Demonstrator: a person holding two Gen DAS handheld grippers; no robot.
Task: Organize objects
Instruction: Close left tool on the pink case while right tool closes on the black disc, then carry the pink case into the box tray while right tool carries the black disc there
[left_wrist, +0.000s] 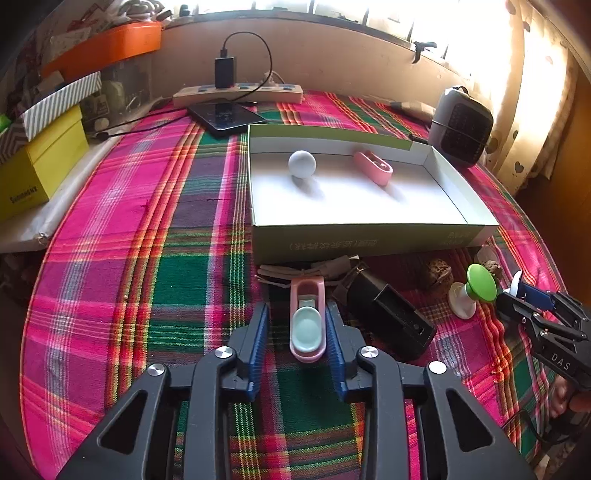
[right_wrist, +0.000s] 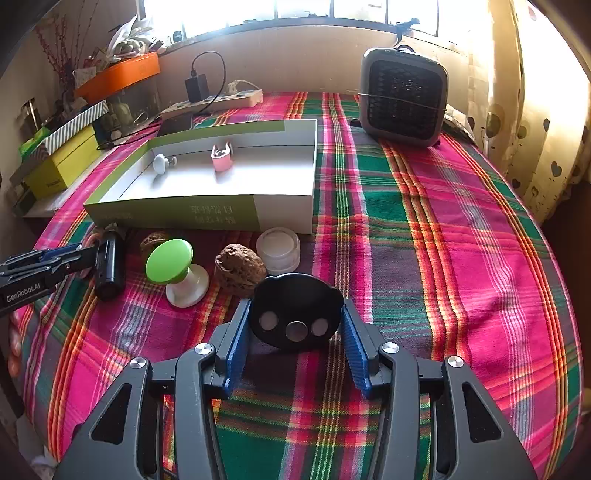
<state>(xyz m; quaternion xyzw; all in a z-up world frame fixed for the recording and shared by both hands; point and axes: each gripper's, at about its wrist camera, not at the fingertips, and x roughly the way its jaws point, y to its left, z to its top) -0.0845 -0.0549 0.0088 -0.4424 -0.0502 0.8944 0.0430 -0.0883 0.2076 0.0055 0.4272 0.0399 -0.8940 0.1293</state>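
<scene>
Left gripper (right_wrist: 70, 258) arm: "GenRoboLAI".
Right gripper (left_wrist: 532, 295) arm: "DAS".
Cardboard box (right_wrist: 221, 216) front wall: Chinese characters, upside down, not legible.
Yellow box (left_wrist: 37, 173), left of cardboard box: print blurred.

The tablecloth (right_wrist: 424, 236) is woven plaid cloth, matt. On it, the box (right_wrist: 221, 216) is smooth card. Beside the box, the walnut (right_wrist: 240, 271) looks rough; the green-topped knob (right_wrist: 170, 260) is glossy plastic.

Landmark: open white box (left_wrist: 458, 206) with green sides.
Inside box: white knob (left_wrist: 302, 163) near its far wall; pink clip (left_wrist: 373, 167) beside it.
In front of box: pink clip with pale-green insert (left_wrist: 307, 318), black cylinder (left_wrist: 388, 317), green-capped knob (right_wrist: 173, 269), two walnuts (right_wrist: 240, 271), white jar (right_wrist: 279, 249), black round piece (right_wrist: 295, 312).
</scene>
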